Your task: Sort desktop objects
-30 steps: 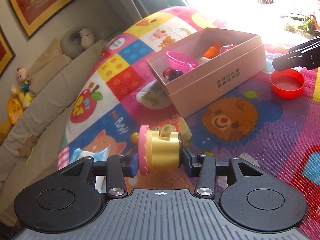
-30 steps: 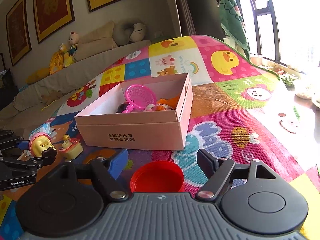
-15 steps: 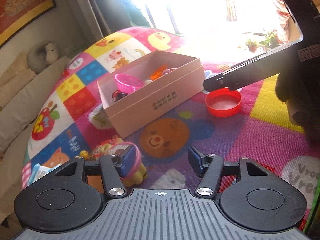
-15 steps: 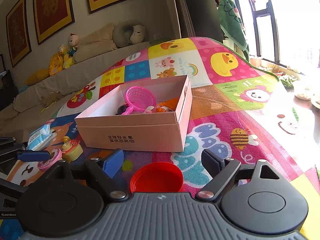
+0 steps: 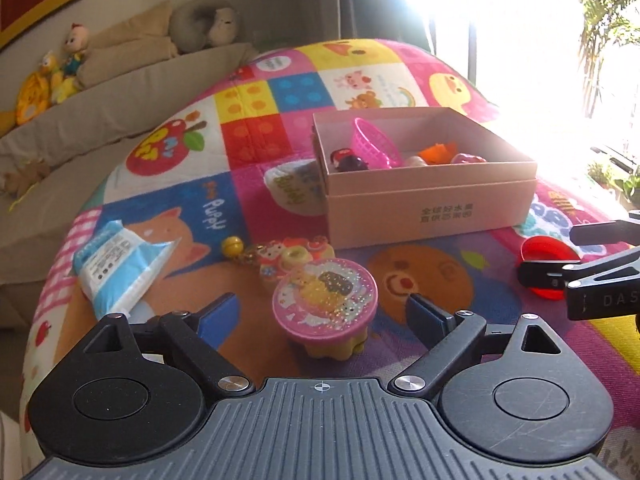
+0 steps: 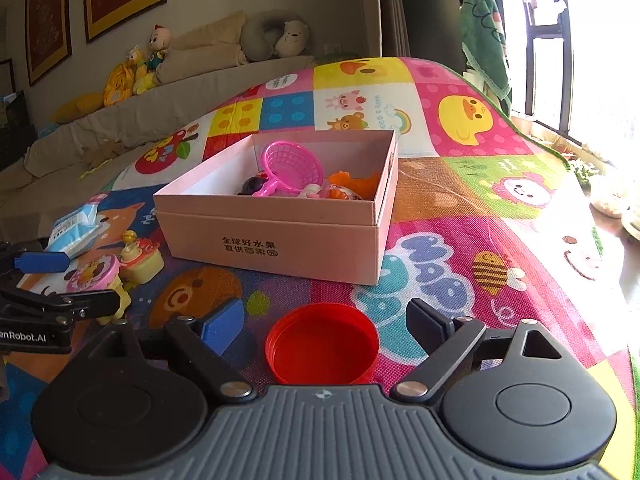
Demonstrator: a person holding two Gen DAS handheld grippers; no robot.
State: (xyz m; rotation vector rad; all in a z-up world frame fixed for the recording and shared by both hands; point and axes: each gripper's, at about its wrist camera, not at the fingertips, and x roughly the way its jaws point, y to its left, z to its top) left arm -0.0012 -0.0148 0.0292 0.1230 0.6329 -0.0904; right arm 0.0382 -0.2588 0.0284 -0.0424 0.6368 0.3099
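Note:
A pink-topped yellow toy cake stands on the play mat between the open fingers of my left gripper, not gripped; it also shows in the right wrist view. A second small cake toy sits just behind it. My right gripper is open around a red lid lying on the mat; the red lid also shows in the left wrist view. A pink cardboard box holds a pink net basket and several small toys.
A blue and white tissue pack lies at the mat's left edge. A small yellow ball is near the cake toys. A sofa with plush toys runs behind the mat. A bright window is on the right.
My left gripper has let go of the toy cake, which now stands upright on the mat between the open fingers. My right gripper stays open around the red lid.

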